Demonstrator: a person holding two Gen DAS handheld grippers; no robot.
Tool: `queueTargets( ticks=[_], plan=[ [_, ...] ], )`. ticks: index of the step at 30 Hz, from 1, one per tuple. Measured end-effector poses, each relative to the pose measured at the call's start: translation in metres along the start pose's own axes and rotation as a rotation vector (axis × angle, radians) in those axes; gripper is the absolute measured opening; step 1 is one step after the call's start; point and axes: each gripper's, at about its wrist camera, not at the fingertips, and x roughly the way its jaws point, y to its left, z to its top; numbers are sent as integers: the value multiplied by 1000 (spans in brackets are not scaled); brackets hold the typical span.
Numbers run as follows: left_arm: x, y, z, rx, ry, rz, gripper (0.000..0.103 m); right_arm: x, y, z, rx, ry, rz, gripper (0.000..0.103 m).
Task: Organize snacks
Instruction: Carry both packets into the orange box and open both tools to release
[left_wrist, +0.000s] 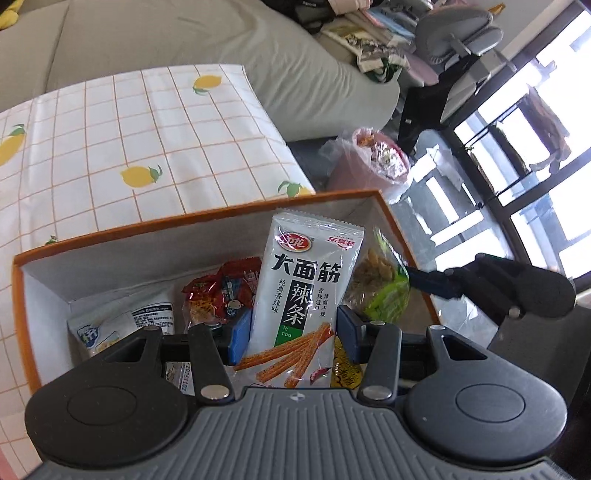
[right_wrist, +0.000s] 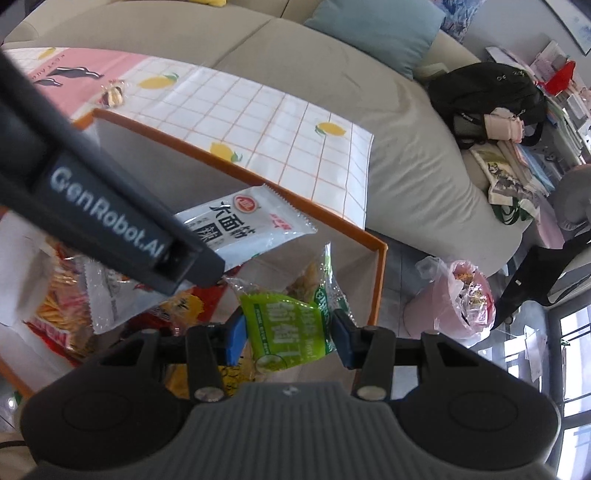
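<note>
Left wrist view: left claw (left_wrist: 293, 334) clamped on white spicy-strip packet (left_wrist: 301, 295), upright over orange box (left_wrist: 207, 216); red packet (left_wrist: 219, 291) just left inside. Right wrist view: right claw (right_wrist: 290, 341) gripping green snack bag (right_wrist: 286, 325) above box's near right corner, beside white packet.

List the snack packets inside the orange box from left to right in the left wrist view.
White-and-blue packet → red packet → tall white spicy-strip packet, between the left gripper fingers → green packet at the orange box right wall.
</note>
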Motion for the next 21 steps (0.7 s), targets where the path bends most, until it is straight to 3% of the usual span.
queueTargets(
  ticks=[16, 21],
  plan=[
    [38, 16, -1, -47, 90, 50, 57, 45, 8, 5, -148, 79, 34, 48],
    [35, 15, 0, -36, 108, 52, 59, 44, 12, 7, -156, 95, 66, 55]
  ],
)
